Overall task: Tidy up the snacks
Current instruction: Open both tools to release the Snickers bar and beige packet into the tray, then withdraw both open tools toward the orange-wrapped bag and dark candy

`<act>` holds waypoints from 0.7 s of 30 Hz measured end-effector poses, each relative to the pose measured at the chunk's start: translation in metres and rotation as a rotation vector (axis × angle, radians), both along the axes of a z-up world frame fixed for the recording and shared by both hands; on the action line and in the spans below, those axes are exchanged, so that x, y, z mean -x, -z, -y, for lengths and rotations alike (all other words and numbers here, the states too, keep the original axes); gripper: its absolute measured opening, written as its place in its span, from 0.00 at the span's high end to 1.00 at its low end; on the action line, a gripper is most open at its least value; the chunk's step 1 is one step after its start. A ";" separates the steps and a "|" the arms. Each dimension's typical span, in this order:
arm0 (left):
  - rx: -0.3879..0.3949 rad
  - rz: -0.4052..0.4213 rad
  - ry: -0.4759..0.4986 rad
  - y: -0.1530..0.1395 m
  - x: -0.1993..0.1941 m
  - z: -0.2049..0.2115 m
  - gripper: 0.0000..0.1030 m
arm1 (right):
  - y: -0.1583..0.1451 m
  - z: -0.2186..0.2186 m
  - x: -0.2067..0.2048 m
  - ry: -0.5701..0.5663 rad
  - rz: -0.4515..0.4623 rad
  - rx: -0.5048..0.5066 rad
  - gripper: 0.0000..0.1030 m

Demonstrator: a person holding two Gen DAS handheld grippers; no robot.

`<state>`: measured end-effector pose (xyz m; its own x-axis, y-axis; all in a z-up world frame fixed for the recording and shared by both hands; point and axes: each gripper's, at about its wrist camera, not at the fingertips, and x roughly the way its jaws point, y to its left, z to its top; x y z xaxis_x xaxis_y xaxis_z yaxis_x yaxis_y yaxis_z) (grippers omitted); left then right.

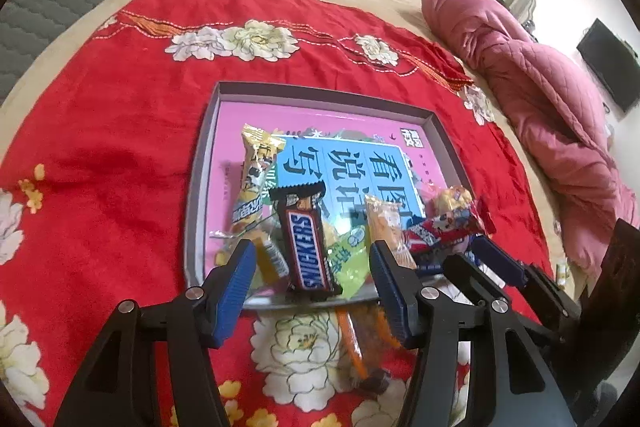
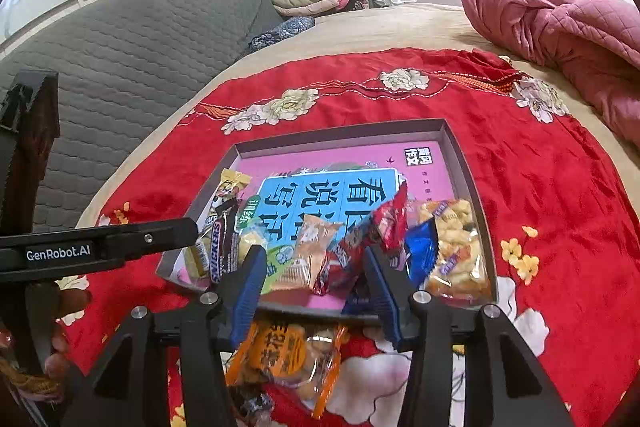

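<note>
A shallow grey tray [image 1: 320,95] [image 2: 340,131] with a pink printed floor lies on the red cloth and holds several snacks. My left gripper [image 1: 312,279] stands open over the tray's near edge. A Snickers bar [image 1: 306,247] [image 2: 224,247] lies loose between its blue pads [image 1: 240,275], which do not touch it. My right gripper [image 2: 316,283] is open too, over a tan packet [image 2: 316,251] and a red packet [image 2: 390,219] that leans by its right finger. A yellow packet [image 1: 256,179], a blue packet [image 2: 420,247] and a clear cracker bag [image 2: 456,251] also sit in the tray.
An orange-edged snack bag [image 2: 288,359] [image 1: 352,343] lies on the red floral cloth [image 1: 120,147] just outside the tray. The cloth covers a beige bed. A pink quilt [image 1: 540,99] is heaped at the right, and a grey padded headboard [image 2: 140,39] stands at the left. A hand [image 2: 60,307] holds the left gripper's body [image 2: 120,243].
</note>
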<state>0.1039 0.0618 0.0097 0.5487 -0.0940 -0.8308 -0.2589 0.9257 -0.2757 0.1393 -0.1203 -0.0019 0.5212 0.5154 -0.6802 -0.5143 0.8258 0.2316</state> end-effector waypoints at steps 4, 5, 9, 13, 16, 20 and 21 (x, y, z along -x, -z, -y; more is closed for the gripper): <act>-0.021 -0.014 0.015 -0.002 0.009 0.005 0.41 | -0.002 0.007 0.007 -0.004 -0.011 -0.011 0.49; -0.025 -0.020 0.017 -0.002 0.012 0.006 0.41 | -0.003 0.009 0.009 -0.006 -0.012 -0.013 0.49; -0.037 -0.041 0.024 0.000 0.022 0.009 0.41 | -0.003 0.013 0.017 -0.012 -0.009 -0.005 0.49; -0.050 -0.062 0.031 0.002 0.032 0.015 0.41 | -0.001 0.019 0.022 -0.014 -0.028 -0.005 0.44; -0.056 -0.081 0.044 0.006 0.038 0.021 0.41 | 0.001 0.020 0.026 -0.021 -0.031 0.001 0.43; -0.058 -0.100 0.063 0.010 0.044 0.029 0.40 | 0.001 0.024 0.029 -0.018 -0.042 -0.002 0.43; -0.058 -0.103 0.066 0.011 0.046 0.030 0.40 | 0.001 0.025 0.030 -0.017 -0.041 -0.001 0.42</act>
